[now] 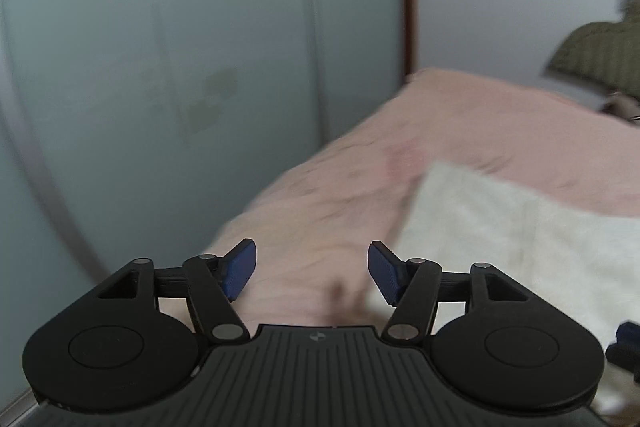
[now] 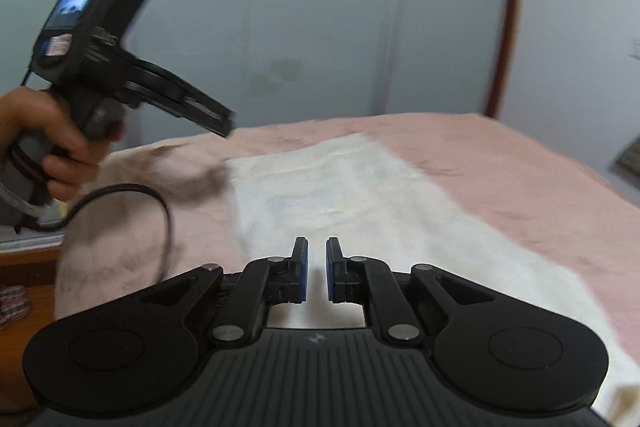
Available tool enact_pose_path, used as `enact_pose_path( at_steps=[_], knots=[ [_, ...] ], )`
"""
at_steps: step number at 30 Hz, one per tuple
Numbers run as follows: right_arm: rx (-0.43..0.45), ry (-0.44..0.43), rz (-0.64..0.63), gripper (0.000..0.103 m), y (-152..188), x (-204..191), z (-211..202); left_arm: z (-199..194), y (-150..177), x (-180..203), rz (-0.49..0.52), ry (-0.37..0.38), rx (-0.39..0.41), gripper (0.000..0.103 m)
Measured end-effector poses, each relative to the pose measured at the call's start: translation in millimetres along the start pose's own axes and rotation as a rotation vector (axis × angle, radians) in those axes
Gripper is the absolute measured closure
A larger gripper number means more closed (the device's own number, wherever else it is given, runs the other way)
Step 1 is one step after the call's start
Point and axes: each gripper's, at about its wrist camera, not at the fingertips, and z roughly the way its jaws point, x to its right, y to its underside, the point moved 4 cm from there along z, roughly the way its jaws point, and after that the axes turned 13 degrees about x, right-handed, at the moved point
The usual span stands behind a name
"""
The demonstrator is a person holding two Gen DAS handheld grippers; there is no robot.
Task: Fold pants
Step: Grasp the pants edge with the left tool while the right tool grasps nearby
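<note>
pants (image 2: 320, 187) – white, flat | bedsheet (image 2: 500, 163) – pink, wrinkled

There were two grippers: the left gripper (image 1: 311, 269) and the right gripper (image 2: 317, 269). One pair of white pants (image 2: 340, 195) lay on one pink bedspread (image 2: 520, 171). One hand (image 2: 52, 139) showed at nine o'clock, with one black cable (image 2: 160, 203) looping beneath it.

pants (image 2: 340, 195) on bed (image 2: 520, 167) | left tool (image 2: 208, 115) left of pants | wardrobe (image 2: 280, 27) behind bed
</note>
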Motion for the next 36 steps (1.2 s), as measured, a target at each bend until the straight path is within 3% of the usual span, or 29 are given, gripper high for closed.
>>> enact_pose_path(
  at_steps=[4,7,9,12,15,18,20,22,24,27,29,32,33,36],
  knots=[
    [0.003,0.194,0.092,0.094,9.3,54.6,-52.6,-12.4,-13.4,65.7,0.024,0.288,-0.02,0.035],
    [-0.051,0.375,0.178,0.092,29.7,100.5,-99.0,-21.6,-20.0,129.4,0.023,0.52,-0.045,0.031],
    [-0.096,0.441,0.243,0.091,46.1,122.8,-131.3,-27.2,-21.4,174.7,0.021,0.671,-0.082,0.031],
    [-0.11,0.53,0.262,0.09,62.9,136.6,-169.6,-33.2,-17.2,236.6,0.03,0.807,-0.15,0.031],
    [-0.112,0.514,0.247,0.09,68.6,132.1,-184.6,-37.5,-15.6,281.1,0.027,0.884,-0.182,0.031],
    [-0.11,0.446,0.152,0.088,69.5,113.4,-183.4,-42.4,-9.7,317.5,0.004,0.949,-0.283,0.031],
    [-0.121,0.413,0.063,0.078,69.9,101.3,-179.3,-43.4,-4.2,326.9,-0.008,0.982,-0.329,0.031],
    [-0.133,0.408,-0.006,0.046,73.4,93.2,-174.2,-44.9,2.9,329.2,-0.01,0.976,-0.35,0.031],
    [-0.137,0.421,-0.068,0.045,77.7,89.1,-167.9,-43.1,7.1,333.4,-0.011,0.958,-0.366,0.031],
    [-0.187,0.487,-0.054,0.047,83.2,101.3,-162.6,-38.3,11.4,328.9,-0.035,0.955,-0.407,0.031],
    [-0.207,0.481,-0.025,0.048,87.6,107.0,-162.1,-35.8,11.6,326.6,-0.068,0.973,-0.445,0.031],
    [-0.216,0.451,-0.023,0.071,90.9,104.4,-155.4,-33.4,16.6,326.9,-0.121,0.993,-0.514,0.031],
    [-0.211,0.443,-0.021,0.082,91.7,102.2,-152.9,-32.7,18.9,327.5,-0.138,1.0,-0.539,0.031],
    [-0.185,0.481,-0.024,0.093,95.0,102.7,-149.9,-33.8,28.7,330.9,-0.188,1.038,-0.636,0.031]
  ],
)
